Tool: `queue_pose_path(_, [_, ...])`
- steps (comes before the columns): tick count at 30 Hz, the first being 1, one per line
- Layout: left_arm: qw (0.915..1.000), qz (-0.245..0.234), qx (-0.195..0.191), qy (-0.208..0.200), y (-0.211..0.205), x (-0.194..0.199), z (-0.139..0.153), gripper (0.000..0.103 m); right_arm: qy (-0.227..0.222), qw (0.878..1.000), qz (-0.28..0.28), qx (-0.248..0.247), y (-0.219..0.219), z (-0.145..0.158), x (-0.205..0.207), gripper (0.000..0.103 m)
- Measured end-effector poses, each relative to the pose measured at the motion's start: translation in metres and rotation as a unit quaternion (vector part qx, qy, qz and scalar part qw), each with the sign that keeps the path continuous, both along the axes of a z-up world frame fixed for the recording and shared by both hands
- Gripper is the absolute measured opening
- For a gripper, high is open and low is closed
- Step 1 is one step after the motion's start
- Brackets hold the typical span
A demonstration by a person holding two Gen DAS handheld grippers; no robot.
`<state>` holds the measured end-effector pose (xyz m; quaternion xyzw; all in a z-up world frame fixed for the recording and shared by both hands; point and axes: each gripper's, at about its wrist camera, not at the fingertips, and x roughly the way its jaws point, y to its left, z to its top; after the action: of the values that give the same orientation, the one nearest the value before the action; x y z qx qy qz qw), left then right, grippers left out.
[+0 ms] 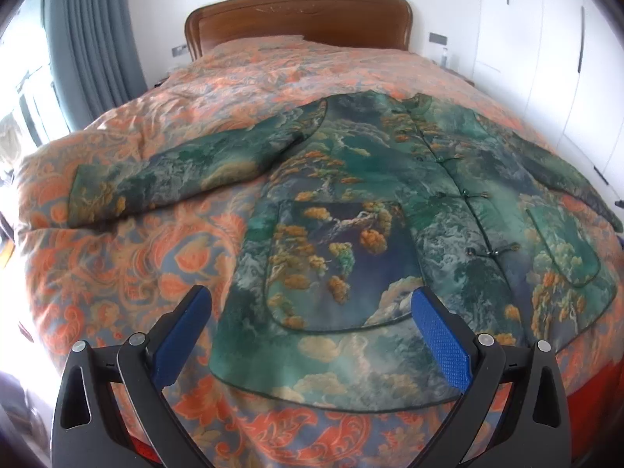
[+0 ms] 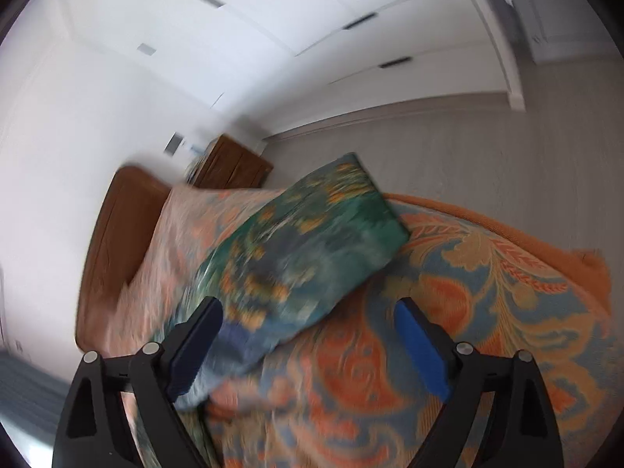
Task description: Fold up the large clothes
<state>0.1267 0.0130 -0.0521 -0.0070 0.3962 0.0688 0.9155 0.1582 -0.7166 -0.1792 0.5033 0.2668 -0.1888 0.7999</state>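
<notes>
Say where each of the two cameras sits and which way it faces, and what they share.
Left wrist: above the bed's foot, looking toward the headboard over the spread jacket; the open left gripper shows, nothing between its pads.
Right wrist: rolled sideways at the bed's side, looking along a jacket sleeve toward the nightstand; the open right gripper shows, blurred.
Shared: jacket, patterned bedspread, headboard.
</notes>
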Motion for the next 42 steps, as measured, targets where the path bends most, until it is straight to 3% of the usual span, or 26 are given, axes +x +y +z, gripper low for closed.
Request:
queue_pose_path(2, [1.0,0.001,0.001,0.006,-0.002,0.003,-0.003,0.102,-0.003,1.0,-0.022,0.017,-0.009,-0.01,0.01,0.074])
queue_pose_path(4, [0.9999,0.001,0.0,0.012,-0.003,0.004,-0.005,0.102,-0.001,0.999,-0.035,0.03,-0.016,-0.019,0.018,0.04])
queue_pose_path(6, [0.9999,0.0,0.001,0.014,-0.002,0.004,-0.006,0.102,0.0,0.999,-0.034,0.032,-0.016,-0.019,0.025,0.018])
queue_pose_path(9, [0.9999,0.003,0.001,0.014,-0.001,0.005,-0.007,0.102,-0.007,1.0,-0.019,-0.021,0.001,0.011,0.029,0.011])
queue_pose_path(13, [0.9997,0.002,-0.021,0.014,0.001,0.009,-0.008,0.102,-0.049,0.99,0.061,-0.115,0.05,0.073,0.043,0.011])
queue_pose_path(15, [0.9996,-0.005,-0.028,0.01,0.001,0.012,-0.005,0.102,-0.072,0.977,0.117,-0.166,0.092,0.108,0.05,0.011])
queue_pose_path(17, [0.9997,-0.007,-0.025,0.0,-0.001,0.012,0.001,0.102,-0.099,0.954,0.184,-0.215,0.148,0.14,0.059,0.011])
queue_pose_path(22, [0.9994,-0.003,-0.031,-0.014,0.007,0.001,0.005,0.102,-0.12,0.915,0.292,-0.252,0.254,0.168,0.077,0.01])
queue_pose_path(30, [0.9981,0.03,-0.053,-0.006,0.037,-0.012,-0.004,0.102,-0.072,0.859,0.434,-0.263,0.426,0.13,0.101,0.011])
queue_pose_path(35, [0.997,0.035,-0.069,-0.001,0.045,-0.008,-0.006,0.102,-0.002,0.828,0.482,-0.287,0.486,0.079,0.105,0.012])
queue_pose_path(38, [0.9973,0.018,-0.071,0.005,0.04,0.0,-0.004,0.102,0.049,0.814,0.496,-0.297,0.508,0.056,0.108,0.029])
queue_pose_path(39, [0.9972,0.009,-0.074,0.006,0.038,0.006,-0.002,0.102,0.055,0.804,0.511,-0.298,0.517,0.056,0.108,0.047])
queue_pose_path(40, [0.9968,-0.002,-0.079,0.006,0.033,0.014,0.001,0.102,0.046,0.797,0.526,-0.295,0.518,0.056,0.103,0.063])
queue_pose_path(42, [0.9952,-0.02,-0.095,0.006,0.027,0.029,0.008,0.102,0.019,0.786,0.544,-0.295,0.52,0.064,0.087,0.069])
